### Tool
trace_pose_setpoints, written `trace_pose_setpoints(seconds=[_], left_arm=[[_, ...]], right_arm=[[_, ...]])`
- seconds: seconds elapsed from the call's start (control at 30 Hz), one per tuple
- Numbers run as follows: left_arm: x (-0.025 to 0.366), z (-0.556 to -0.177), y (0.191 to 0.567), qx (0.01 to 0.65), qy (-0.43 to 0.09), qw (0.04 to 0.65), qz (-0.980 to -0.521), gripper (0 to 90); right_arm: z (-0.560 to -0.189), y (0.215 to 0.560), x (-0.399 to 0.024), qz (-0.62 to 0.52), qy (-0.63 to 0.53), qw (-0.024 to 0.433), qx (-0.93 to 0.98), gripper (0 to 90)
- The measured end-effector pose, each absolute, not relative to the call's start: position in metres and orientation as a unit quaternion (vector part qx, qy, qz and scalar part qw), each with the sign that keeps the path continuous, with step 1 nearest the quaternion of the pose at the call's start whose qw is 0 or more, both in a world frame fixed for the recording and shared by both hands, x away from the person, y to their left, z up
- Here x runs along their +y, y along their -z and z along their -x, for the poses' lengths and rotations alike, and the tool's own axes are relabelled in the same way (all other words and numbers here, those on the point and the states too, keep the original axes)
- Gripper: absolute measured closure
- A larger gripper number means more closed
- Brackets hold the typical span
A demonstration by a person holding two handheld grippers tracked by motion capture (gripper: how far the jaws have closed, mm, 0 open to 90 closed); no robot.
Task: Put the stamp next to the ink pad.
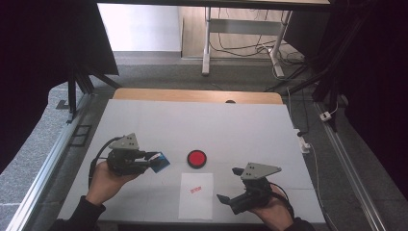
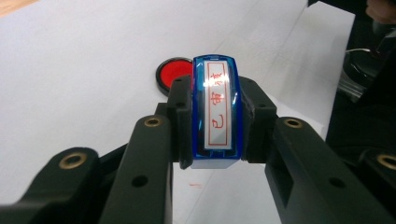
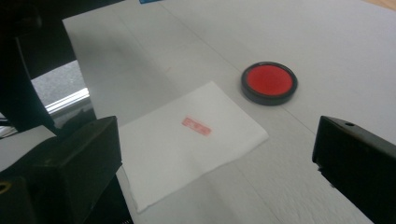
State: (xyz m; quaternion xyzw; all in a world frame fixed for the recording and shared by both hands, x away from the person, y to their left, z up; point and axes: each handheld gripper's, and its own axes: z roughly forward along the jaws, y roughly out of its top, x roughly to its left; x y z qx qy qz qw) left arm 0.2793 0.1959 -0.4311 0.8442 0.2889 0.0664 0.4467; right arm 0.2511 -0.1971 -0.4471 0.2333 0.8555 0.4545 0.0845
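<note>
Right gripper (image 1: 230, 185): near right, jaws wide apart, nothing between them.
Paper sheet (image 1: 196, 202): near centre, red imprint (image 1: 195, 189) on it.
Left gripper (image 1: 153, 160): left, clamped on blue stamp (image 1: 160, 161), above table.
Ink pad (image 1: 197, 158): farther, centre.

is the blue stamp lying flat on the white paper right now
No, the blue stamp is clamped between the jaws of the left claw, off the white paper, which bears a red print.

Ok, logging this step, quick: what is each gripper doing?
Left gripper: shut on the blue stamp.
Right gripper: open, holding nothing.
</note>
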Motion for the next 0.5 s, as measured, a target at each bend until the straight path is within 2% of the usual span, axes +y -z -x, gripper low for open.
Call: trace_pose_setpoints(seconds=[0.33,0.5], left_arm=[[0.204,-0.281,0.435,0.311,-0.076,0.433,-0.843,69.6],[0.209,-0.285,0.439,0.327,-0.081,0.424,-0.84,69.6]], right_arm=[[-0.243,0.448,-0.227,-0.292,-0.445,0.138,0.835,0.0],[-0.24,0.451,-0.239,-0.311,-0.435,0.148,0.832,0.0]])
